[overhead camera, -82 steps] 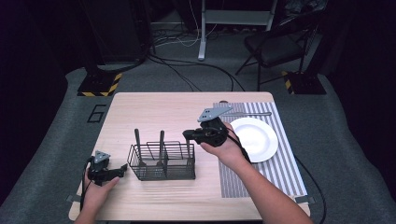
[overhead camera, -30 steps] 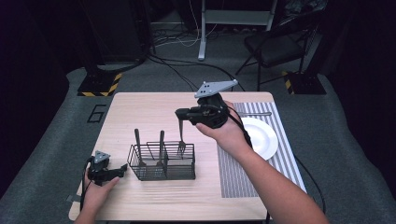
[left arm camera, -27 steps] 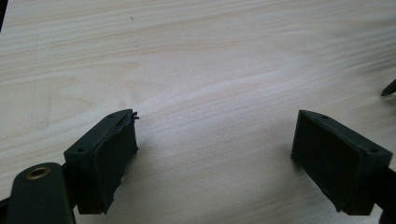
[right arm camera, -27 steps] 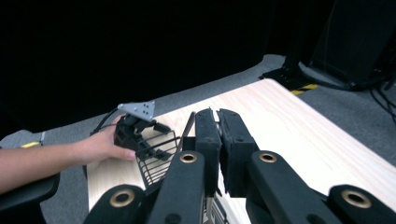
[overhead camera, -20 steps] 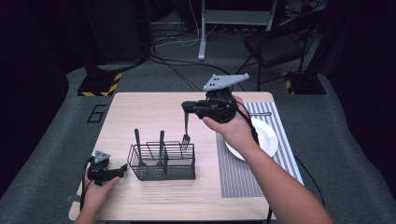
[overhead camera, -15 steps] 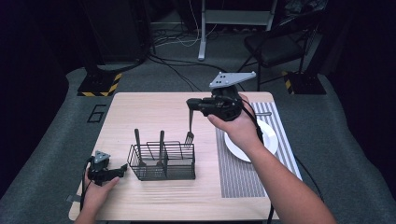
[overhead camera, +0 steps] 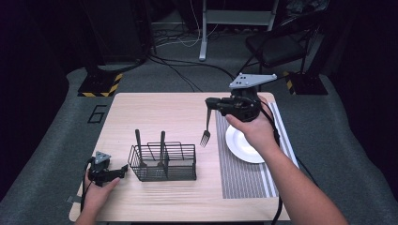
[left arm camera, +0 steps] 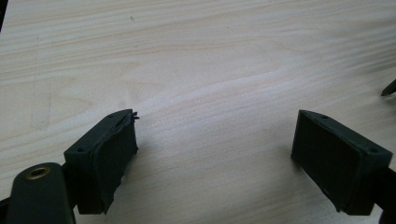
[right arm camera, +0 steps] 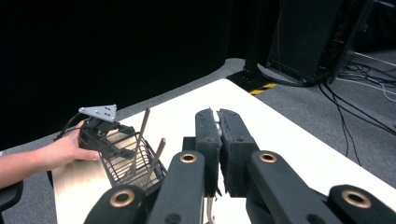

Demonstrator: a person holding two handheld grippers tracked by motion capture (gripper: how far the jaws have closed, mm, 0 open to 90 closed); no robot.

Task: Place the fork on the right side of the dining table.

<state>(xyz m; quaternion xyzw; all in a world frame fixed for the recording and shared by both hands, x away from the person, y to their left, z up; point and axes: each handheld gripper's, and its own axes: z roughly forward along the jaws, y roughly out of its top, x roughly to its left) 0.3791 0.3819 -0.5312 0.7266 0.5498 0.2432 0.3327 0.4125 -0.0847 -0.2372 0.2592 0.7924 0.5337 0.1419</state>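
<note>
My right gripper hangs above the table between the wire basket and the striped placemat. It is shut on the handle of a fork, which hangs tines down, clear of the table. In the right gripper view the jaws stand pressed together, with the basket beyond them. Two dark-handled utensils stand upright in the basket. My left gripper rests on the table just left of the basket, and its jaws are open over bare wood.
A white plate lies on the placemat under my right forearm. The wooden table is bare behind the basket. A chair, cables and stands sit on the floor beyond the far edge.
My right gripper lifted the fork out of the basket's right end and carried it right and farther back, toward the placemat. The left gripper stayed put.
</note>
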